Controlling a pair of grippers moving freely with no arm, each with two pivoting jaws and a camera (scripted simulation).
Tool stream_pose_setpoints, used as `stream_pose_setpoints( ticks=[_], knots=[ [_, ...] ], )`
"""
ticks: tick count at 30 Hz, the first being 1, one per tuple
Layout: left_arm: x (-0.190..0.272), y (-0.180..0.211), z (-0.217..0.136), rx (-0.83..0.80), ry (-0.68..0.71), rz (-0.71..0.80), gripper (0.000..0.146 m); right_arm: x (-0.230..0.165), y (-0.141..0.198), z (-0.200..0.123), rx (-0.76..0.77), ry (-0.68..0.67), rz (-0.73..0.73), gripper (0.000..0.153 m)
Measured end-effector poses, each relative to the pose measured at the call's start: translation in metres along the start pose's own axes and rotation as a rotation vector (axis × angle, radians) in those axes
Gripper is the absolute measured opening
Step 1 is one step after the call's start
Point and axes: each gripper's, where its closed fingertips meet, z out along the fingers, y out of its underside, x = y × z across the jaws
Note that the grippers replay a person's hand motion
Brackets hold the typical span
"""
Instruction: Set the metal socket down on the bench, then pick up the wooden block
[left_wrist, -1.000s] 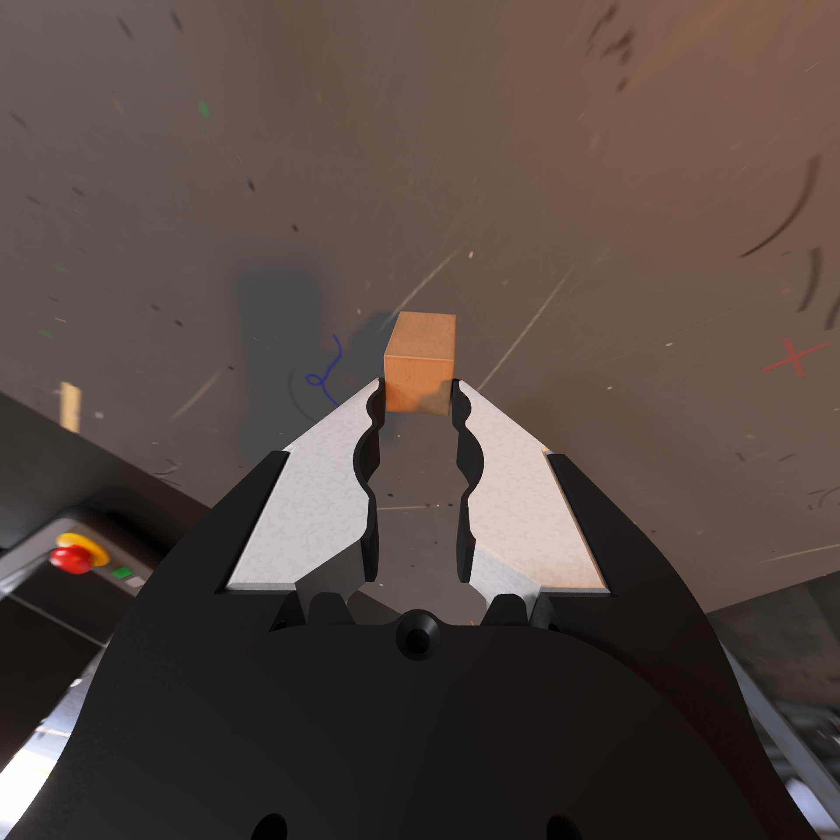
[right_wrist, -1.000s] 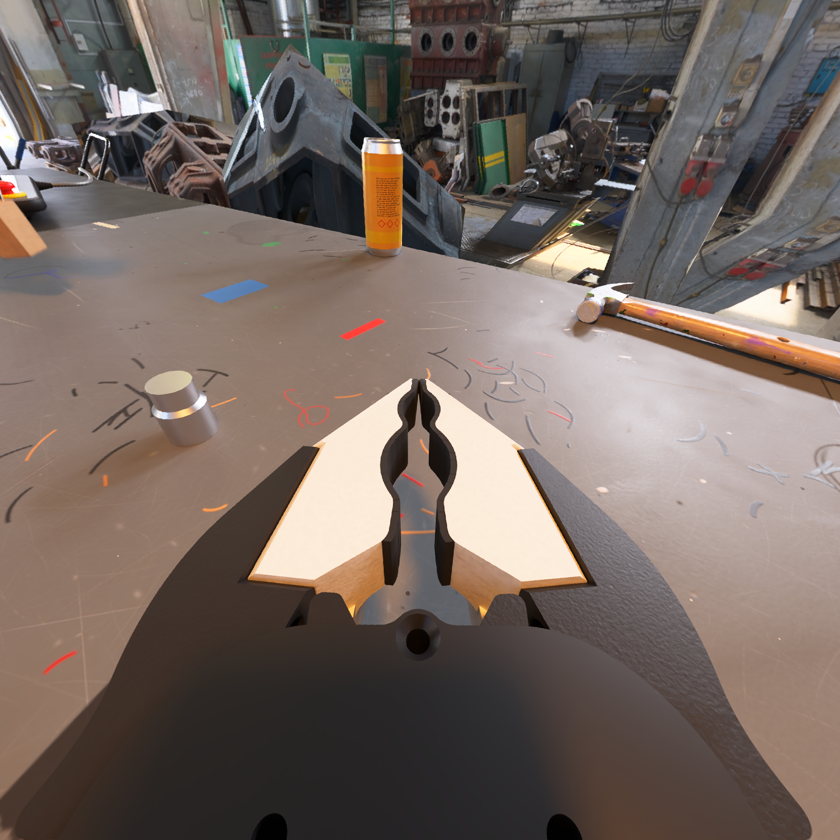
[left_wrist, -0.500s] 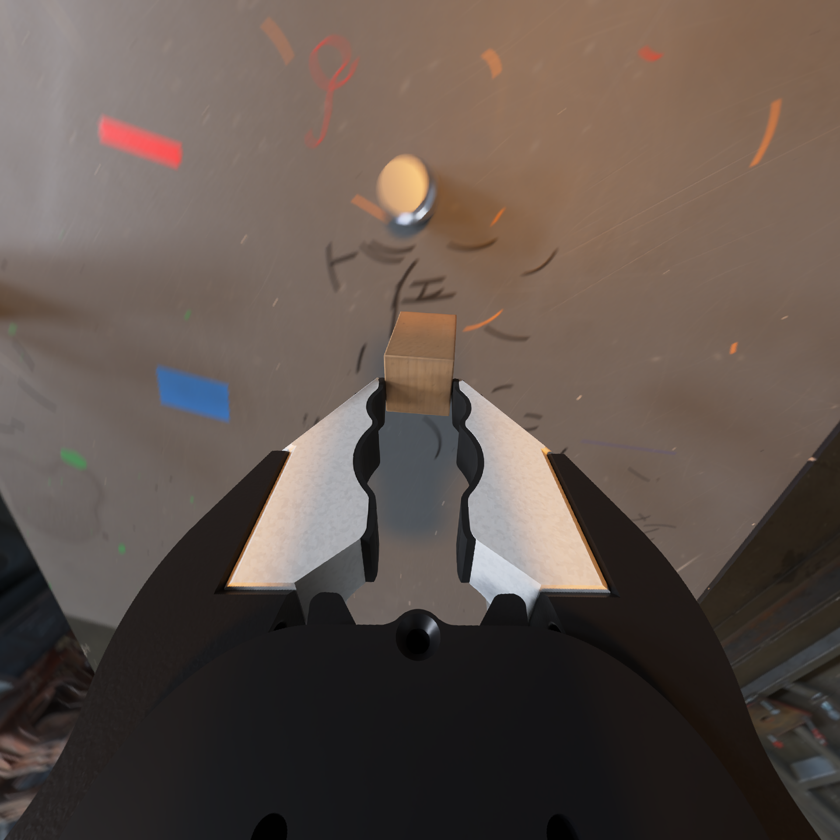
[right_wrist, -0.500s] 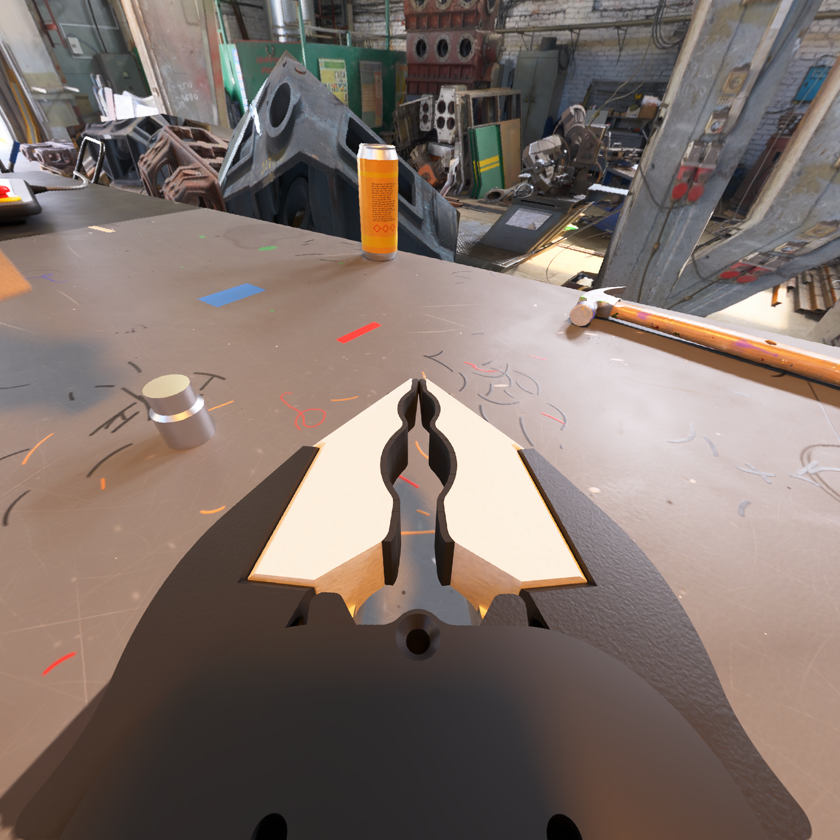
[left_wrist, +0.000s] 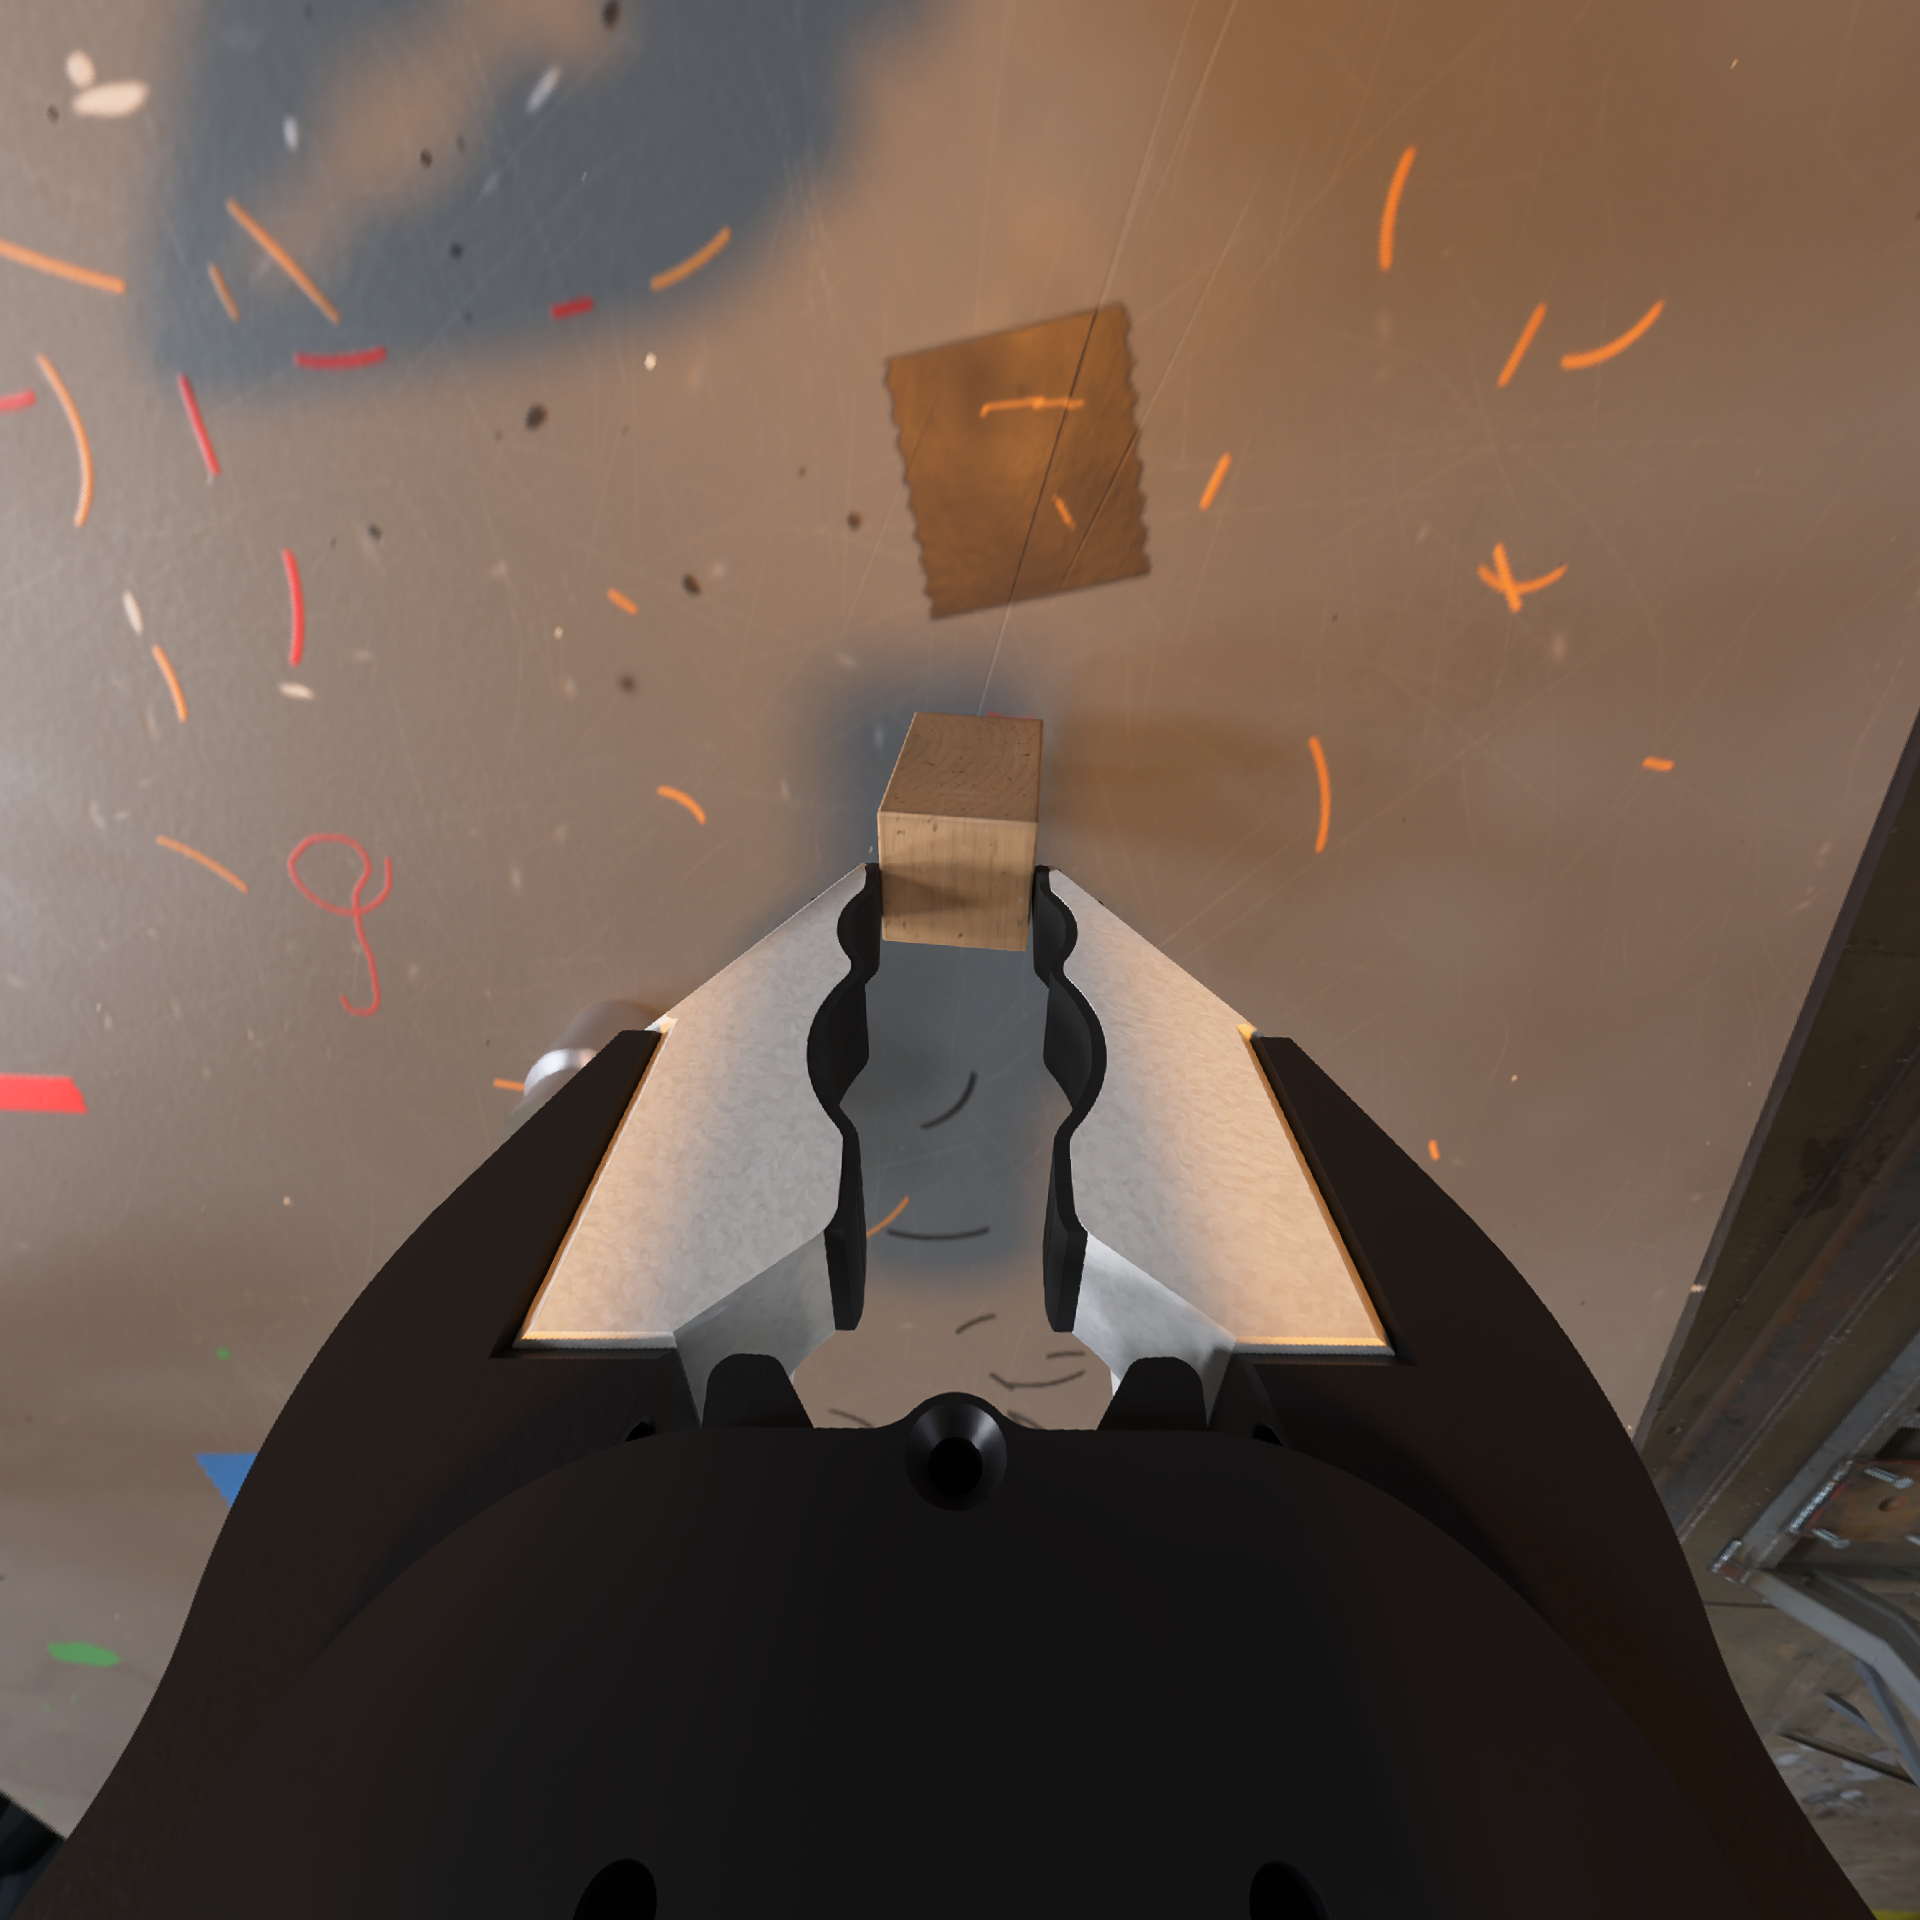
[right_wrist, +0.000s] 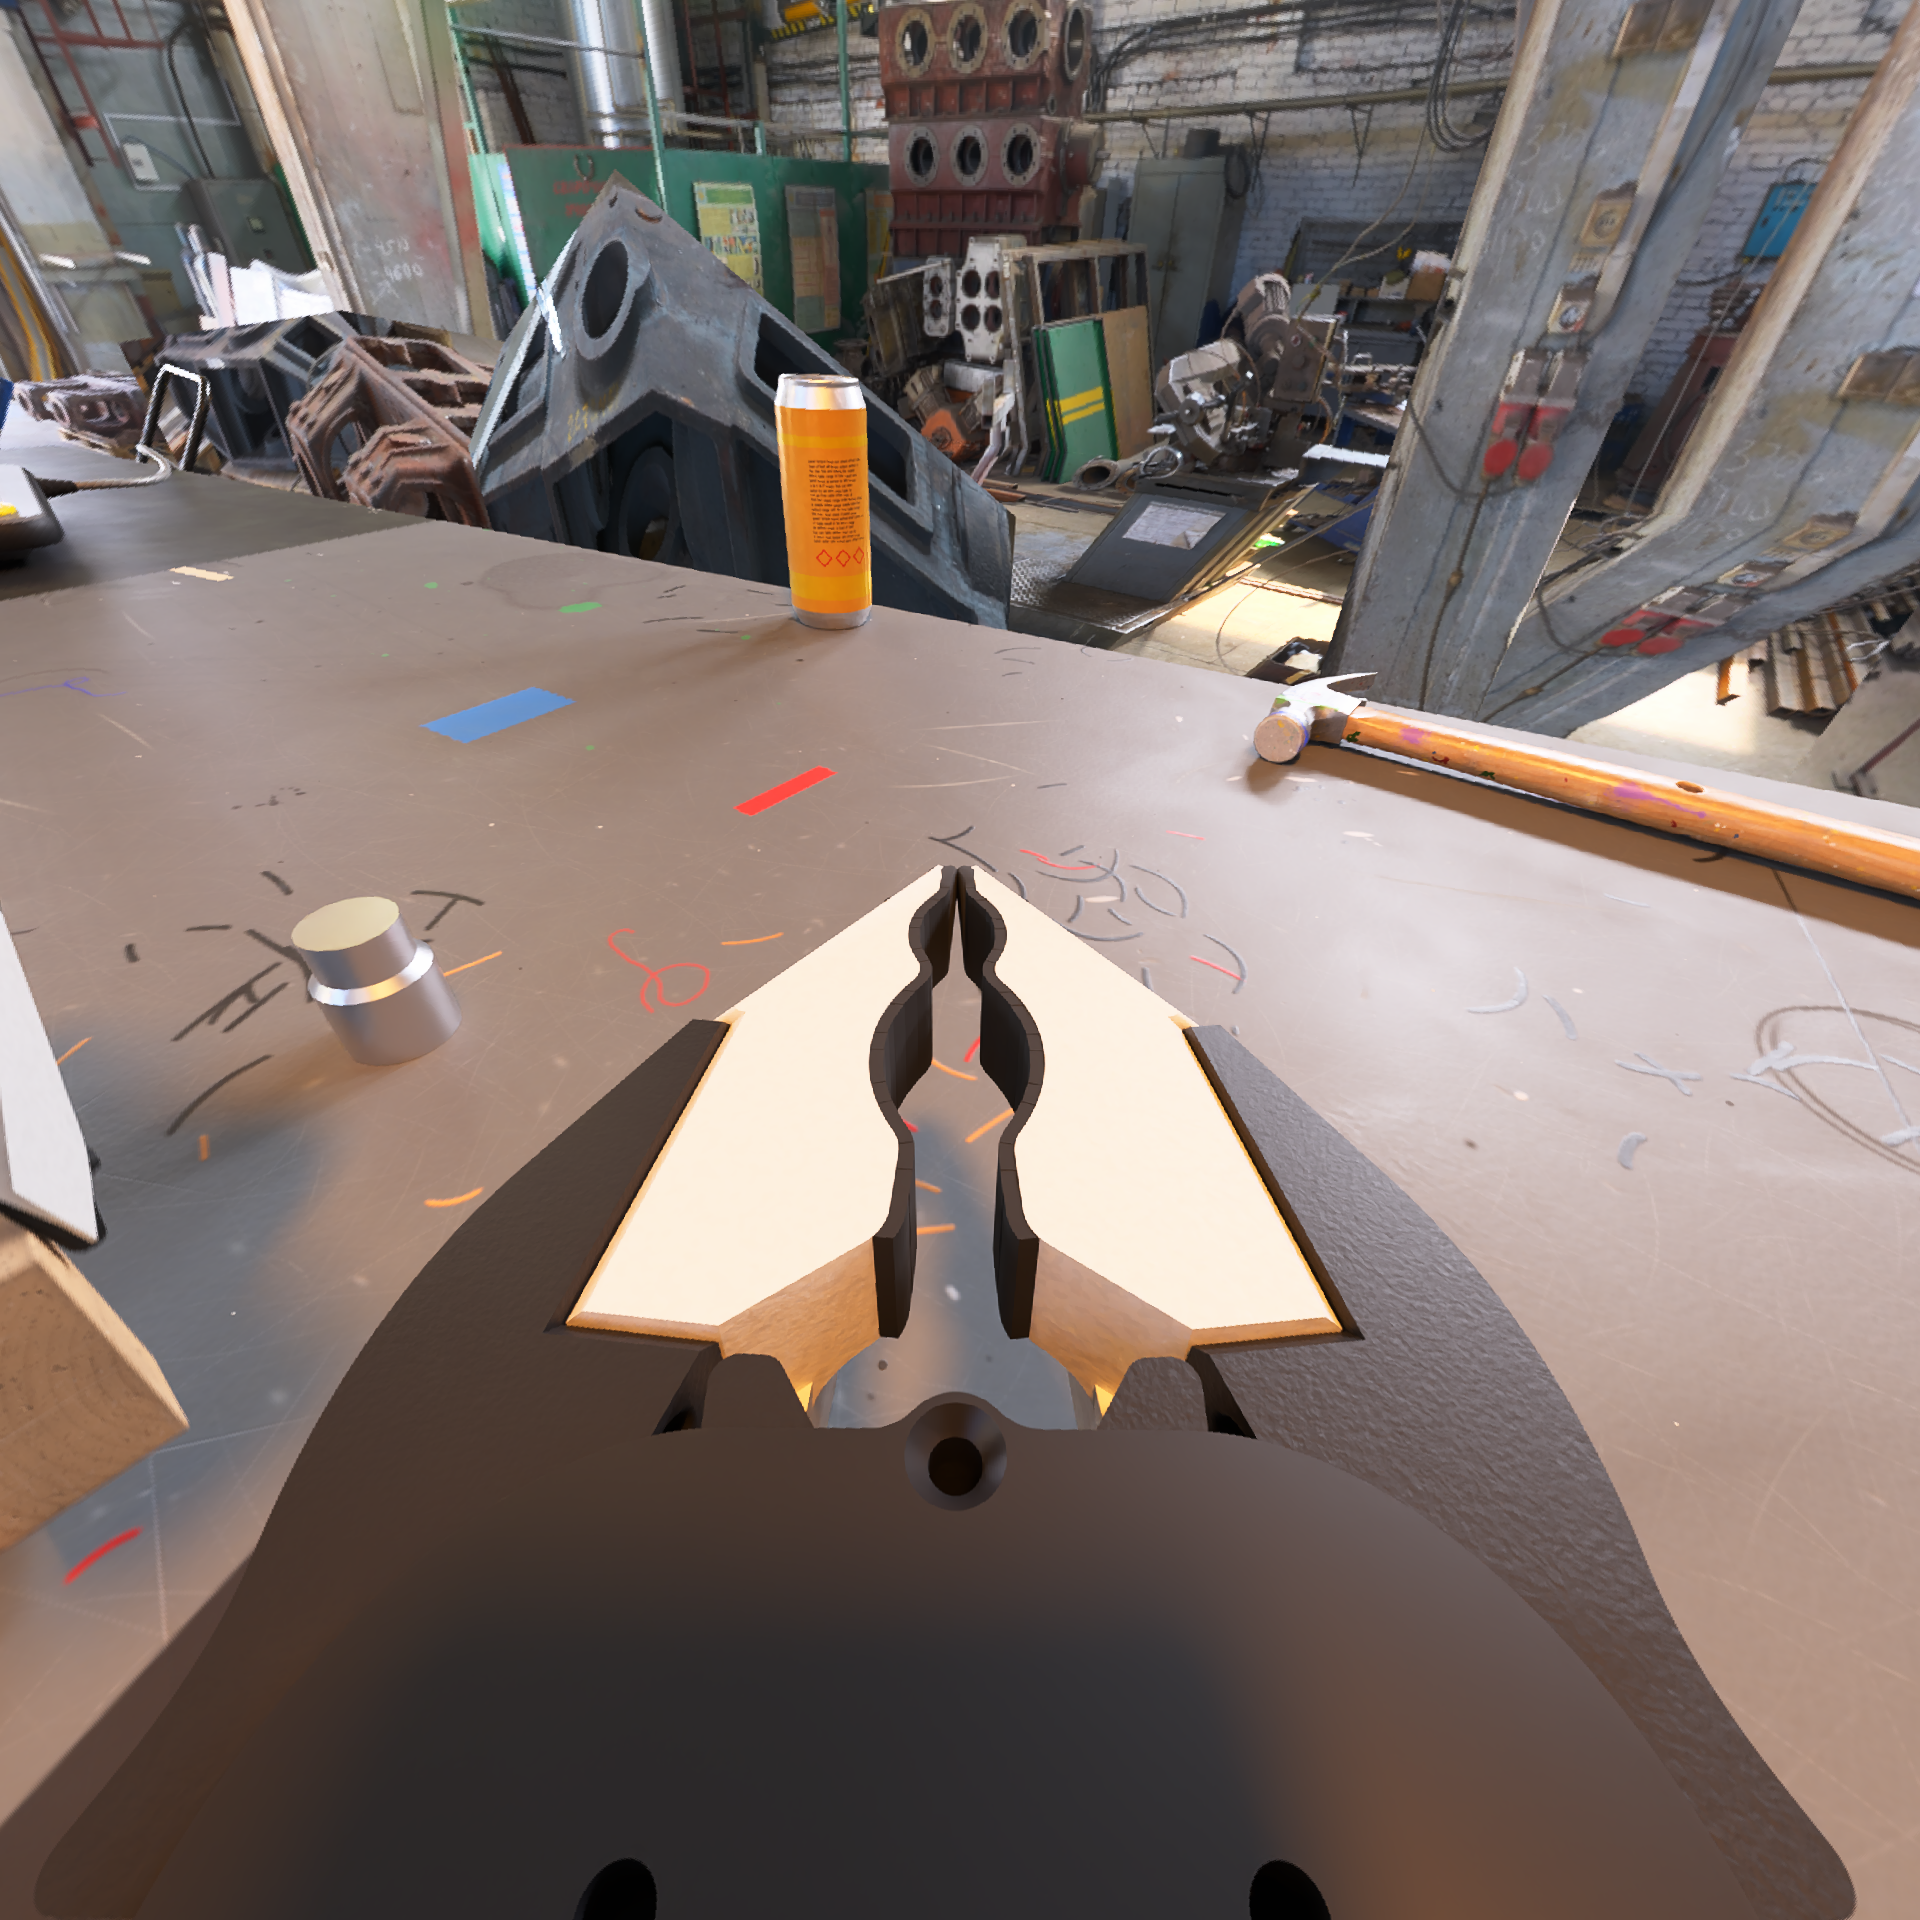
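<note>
Fingertips (left_wrist: 871, 914) of my left gripper (left_wrist: 956, 906) are clamped on the wooden block (left_wrist: 958, 831), which I hold clear of the bench (left_wrist: 1455, 935); my right gripper (right_wrist: 956, 883) has its jaws pressed together with nothing between them. Below the left gripper I see a brown, scratched bench top scattered with orange and red chalk-like strokes, a red scribble (left_wrist: 348, 914), dark smudges and a square tan patch (left_wrist: 1018, 462) ahead of the block. The metal socket (right_wrist: 374, 982) stands upright on the bench, well apart from both grippers. From the left wrist view I see only a sliver of it (left_wrist: 566, 1060), beside the gripper's left finger. The right wrist view adds what the left cannot show: an orange can (right_wrist: 826, 499) standing near the far edge, a hammer (right_wrist: 1558, 769) with a wooden handle lying along the right edge, a blue strip (right_wrist: 497, 715) and a red strip (right_wrist: 784, 790) on the surface, and a workshop beyond with heavy machine castings, brick walls and steel columns. At that view's left border I also see the block (right_wrist: 62, 1371) and part of one left-gripper finger (right_wrist: 31, 1122).
</note>
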Motion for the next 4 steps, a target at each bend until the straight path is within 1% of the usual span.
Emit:
stream_pose_setpoints(
  ticks=[4],
  knots=[
    [0.0006,-0.0096,0.0102,0.001,-0.004,0.014,0.029,0.0015,-0.0006,-0.0003,0.002,0.003,0.004,0.000]
  ],
)
